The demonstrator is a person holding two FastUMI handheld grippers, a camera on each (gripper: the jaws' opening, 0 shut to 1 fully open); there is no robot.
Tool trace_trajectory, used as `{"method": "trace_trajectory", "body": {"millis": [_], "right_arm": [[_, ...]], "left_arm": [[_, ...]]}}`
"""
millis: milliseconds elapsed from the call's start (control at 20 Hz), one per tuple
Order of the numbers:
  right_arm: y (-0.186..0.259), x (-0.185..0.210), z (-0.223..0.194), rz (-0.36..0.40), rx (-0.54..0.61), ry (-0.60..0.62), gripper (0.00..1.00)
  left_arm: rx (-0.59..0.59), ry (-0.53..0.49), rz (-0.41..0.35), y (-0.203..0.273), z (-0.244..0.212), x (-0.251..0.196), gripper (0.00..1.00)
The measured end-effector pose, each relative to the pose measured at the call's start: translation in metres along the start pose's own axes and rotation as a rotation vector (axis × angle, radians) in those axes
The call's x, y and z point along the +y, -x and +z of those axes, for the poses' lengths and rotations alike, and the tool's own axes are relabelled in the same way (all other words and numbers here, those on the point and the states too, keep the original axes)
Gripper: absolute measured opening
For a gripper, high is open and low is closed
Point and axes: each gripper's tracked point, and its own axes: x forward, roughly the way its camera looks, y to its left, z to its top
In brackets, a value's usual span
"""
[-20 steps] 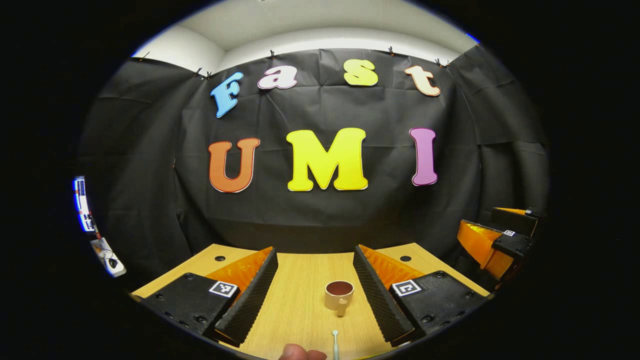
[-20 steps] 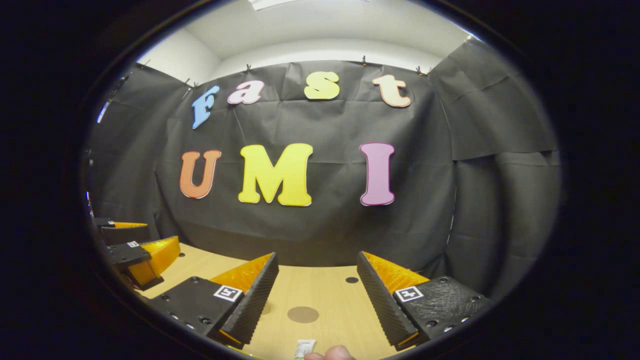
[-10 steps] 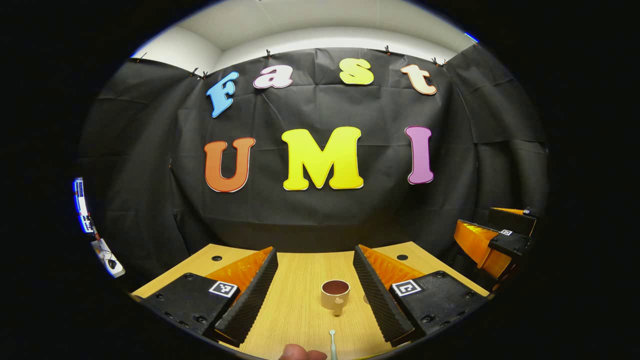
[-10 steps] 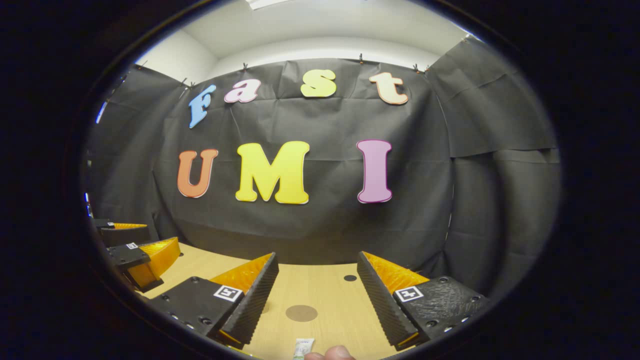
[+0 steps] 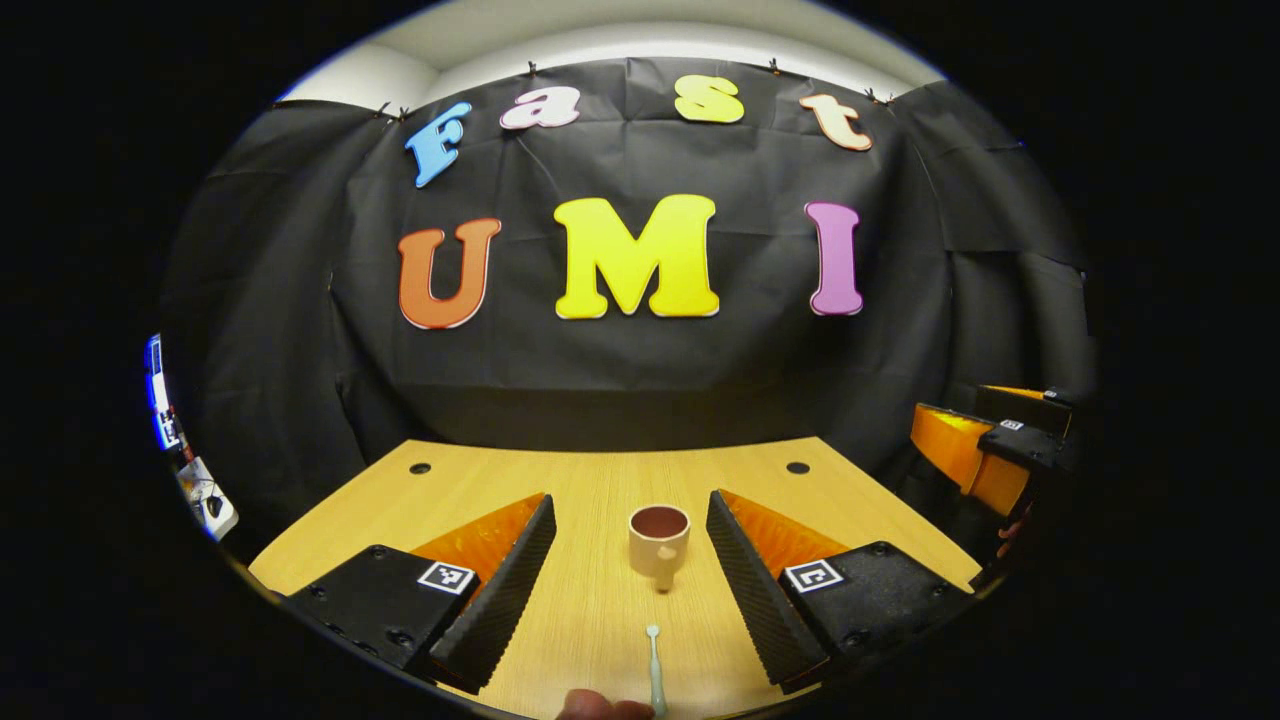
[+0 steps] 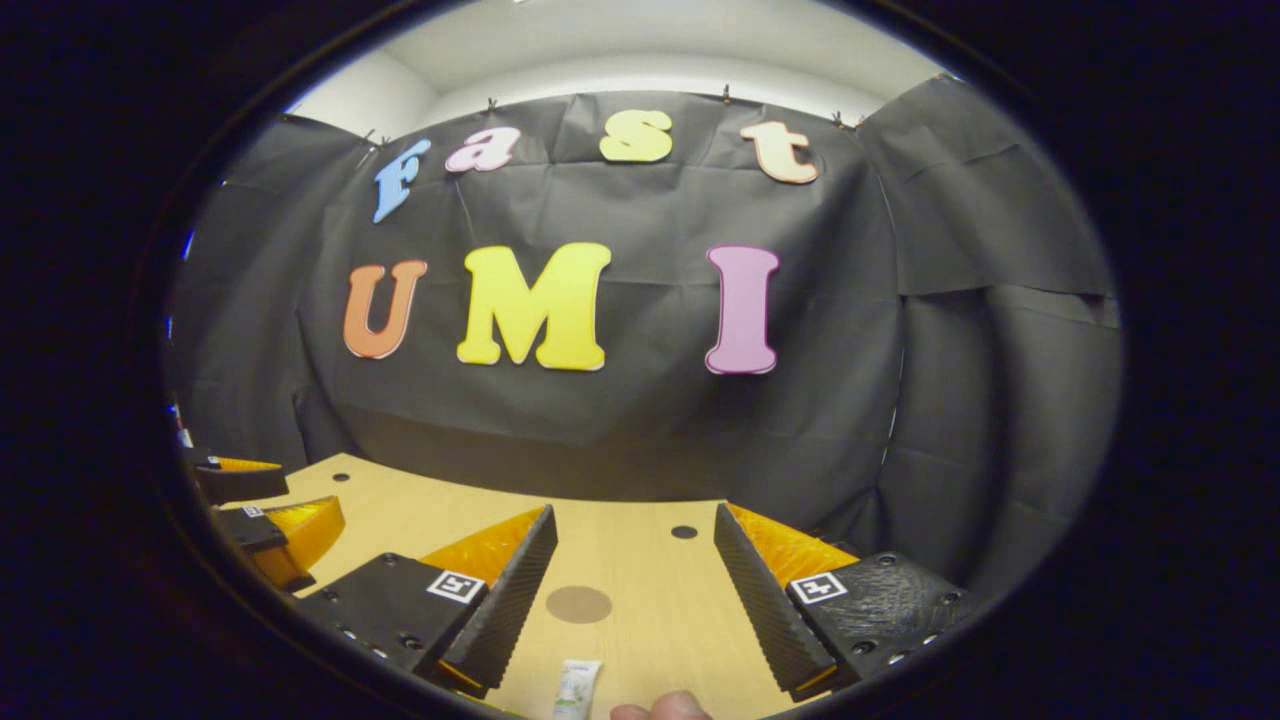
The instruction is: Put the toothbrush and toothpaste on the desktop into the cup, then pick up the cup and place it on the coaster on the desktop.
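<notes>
Pale wood desktop (image 5: 600,480) under both grippers, grain running away toward the black cloth wall.

Left gripper (image 5: 630,530): fingers spread wide, nothing between them but desk and the cup. It hangs above the desk, not touching anything. The cup (image 5: 659,533) stands upright in the gap between the two fingers, a little nearer the right-hand one, clear of both; cream outside, dark reddish inside, handle turned toward the camera. Nearer than the cup, at the bottom of the left gripper view, the toothbrush (image 5: 655,668) lies flat on the wood, a slim pale stick pointing at the cup, apart from it. A fingertip (image 5: 600,708) of the person shows at the bottom edge just left of the toothbrush.

Right gripper (image 6: 632,545): also wide apart, holding nothing, above the desk. Between its fingers on the wood lies the coaster (image 6: 578,604), a flat brown disc, closer to the left-hand finger. The toothpaste (image 6: 577,690) lies nearer the camera, at the bottom edge, a white tube with some green; only its end is visible. A fingertip (image 6: 662,708) sits just right of it.
</notes>
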Motion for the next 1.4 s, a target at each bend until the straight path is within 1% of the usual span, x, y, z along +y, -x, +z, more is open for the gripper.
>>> {"method": "trace_trajectory", "body": {"millis": [300, 450, 550, 700, 900, 1000, 1050, 1150, 1350, 1400], "right_arm": [[0.006, -0.008, -0.070, 0.001, 0.146, 0.034, 0.95], [0.012, -0.009, -0.098, 0.023, 0.209, 0.062, 0.95], [0.014, -0.010, -0.116, 0.040, 0.259, 0.075, 0.95], [0.019, -0.015, -0.133, 0.047, 0.316, 0.085, 0.95], [0.019, -0.007, -0.152, 0.071, 0.359, 0.093, 0.95], [0.019, -0.004, -0.165, 0.078, 0.404, 0.087, 0.95], [0.018, -0.002, -0.169, 0.080, 0.418, 0.083, 0.98], [0.022, -0.002, -0.172, 0.082, 0.435, 0.082, 0.98], [0.022, -0.002, -0.175, 0.080, 0.448, 0.088, 0.98], [0.023, -0.002, -0.174, 0.078, 0.449, 0.087, 0.98]], "left_arm": [[0.259, 0.040, -0.039, 0.006, -0.103, -0.011, 0.97], [0.348, 0.056, -0.048, 0.004, -0.138, -0.013, 0.97], [0.404, 0.058, -0.041, 0.006, -0.155, -0.014, 0.97], [0.453, 0.058, -0.034, -0.004, -0.177, -0.015, 0.97], [0.506, 0.058, -0.052, -0.016, -0.205, -0.022, 0.97], [0.533, 0.063, -0.064, -0.019, -0.215, -0.028, 0.96], [0.547, 0.064, -0.067, -0.021, -0.220, -0.030, 0.95], [0.568, 0.071, -0.066, -0.023, -0.228, -0.031, 0.93], [0.594, 0.086, -0.044, -0.025, -0.234, -0.026, 0.83], [0.596, 0.085, -0.040, -0.027, -0.234, -0.025, 0.78]]}}
